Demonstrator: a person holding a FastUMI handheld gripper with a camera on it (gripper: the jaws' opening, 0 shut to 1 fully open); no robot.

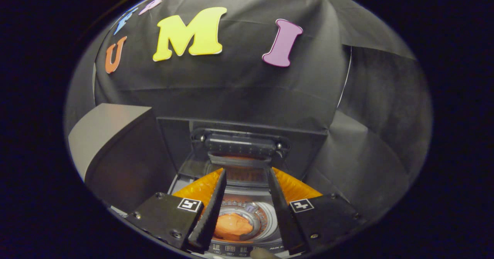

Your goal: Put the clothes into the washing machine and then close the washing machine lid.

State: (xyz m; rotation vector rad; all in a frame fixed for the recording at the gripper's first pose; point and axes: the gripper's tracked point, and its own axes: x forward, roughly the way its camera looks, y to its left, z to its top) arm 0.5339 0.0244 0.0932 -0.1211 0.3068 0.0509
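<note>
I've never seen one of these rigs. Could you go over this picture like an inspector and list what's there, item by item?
Surface: top of the washer, with a control strip at its near edge.
Job's things: orange clothes lie inside the drum; the lid stands open, raised at the back.
Clutter: grey box beside the washer.
Claw: the claw hangs above the drum opening, fingers spread apart, holding nothing; the clothes show between them, below.
Cables: nothing seen.
Surroundings: black cloth wall behind and at the side of the washer.
</note>
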